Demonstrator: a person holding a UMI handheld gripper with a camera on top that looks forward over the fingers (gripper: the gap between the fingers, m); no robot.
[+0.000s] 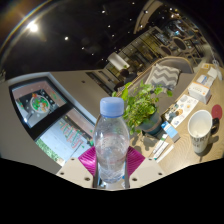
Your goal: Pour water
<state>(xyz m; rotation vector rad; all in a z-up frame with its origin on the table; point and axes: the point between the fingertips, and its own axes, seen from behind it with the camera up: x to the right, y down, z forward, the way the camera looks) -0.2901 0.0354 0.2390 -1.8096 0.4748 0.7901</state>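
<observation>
Closest to your lens, the water bottle [111, 140] stands upright between your gripper's [111, 164] two fingers, its clear body filling the space ahead of you and its pale blue cap at the top. You can see the magenta pads [87, 160] flanking its lower part on both sides, and they appear to press against the plastic, so your jaws look clenched on the bottle, though the contact lines themselves are partly hidden behind its curved wall. Beyond the bottle and a little to your right, a leafy green plant [143, 100] rises from a dark pot, near the bottle but behind it. Farther right, a white cup [201, 131] stands upright on the light table [40, 150], well apart from the bottle, its opening facing up. Between the plant and the cup lie a few small items you cannot make out clearly. Off to your left, a dark-framed board with a colourful print [40, 103] lies on the table, and nearer the bottle a flat sheet with a green edge [66, 140] rests beside it. Behind the plant, a cushion with a grey zigzag pattern [165, 72] is set near the table's far side. Above, the dark ceiling carries a bright round light [33, 27].
</observation>
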